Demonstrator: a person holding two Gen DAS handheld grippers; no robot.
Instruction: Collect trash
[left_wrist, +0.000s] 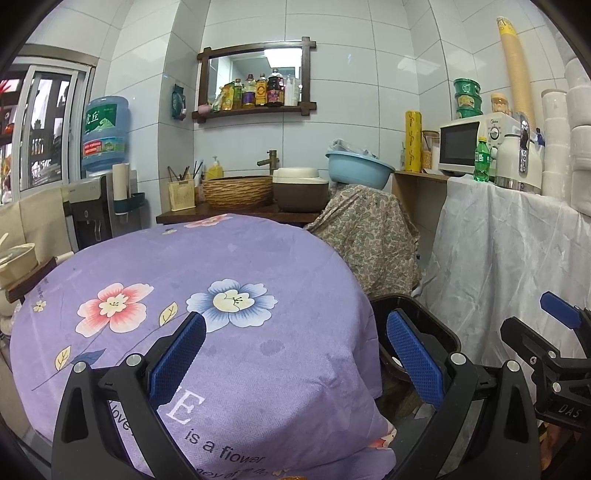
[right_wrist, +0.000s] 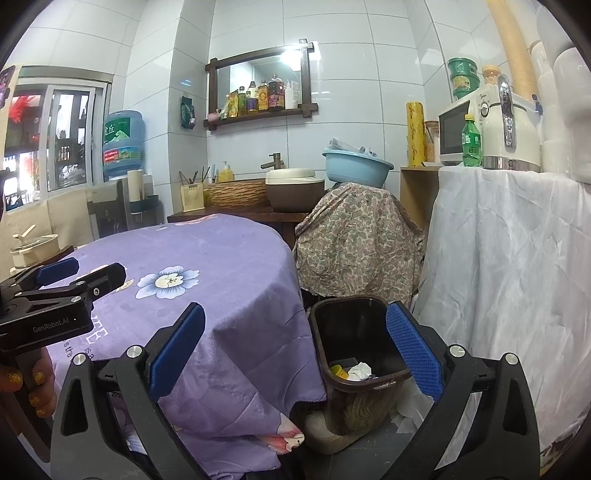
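The left gripper (left_wrist: 295, 354) hangs with its blue-padded fingers spread wide and nothing between them, above the near right edge of a round table draped in a purple floral tablecloth (left_wrist: 207, 280). The right gripper (right_wrist: 295, 354) is likewise spread and empty, held beside the table's right edge over the gap between table and counter.

Down on the floor in that gap stands a dark brown trash bin (right_wrist: 356, 354), just beside the hanging edge of the tablecloth and close to a white sheet (right_wrist: 509, 258) that covers the counter to the right. Inside the bin lie a crumpled white paper wad (right_wrist: 359, 370) and a yellow scrap (right_wrist: 338, 370) touching it — both at the bottom. In the left wrist view only the bin's rim shows, behind the right-hand finger.

Behind the bin sits something covered by a paisley cloth (right_wrist: 358, 240), with a light blue basin (right_wrist: 356, 166) on top. On the counter stand a white microwave (left_wrist: 476, 144), a green soda bottle (right_wrist: 471, 142) and a white kettle (right_wrist: 511, 136). At the back wall, a woven basket (left_wrist: 238, 192) sits on the wooden sink bench under a mirror shelf of bottles (left_wrist: 258, 92).
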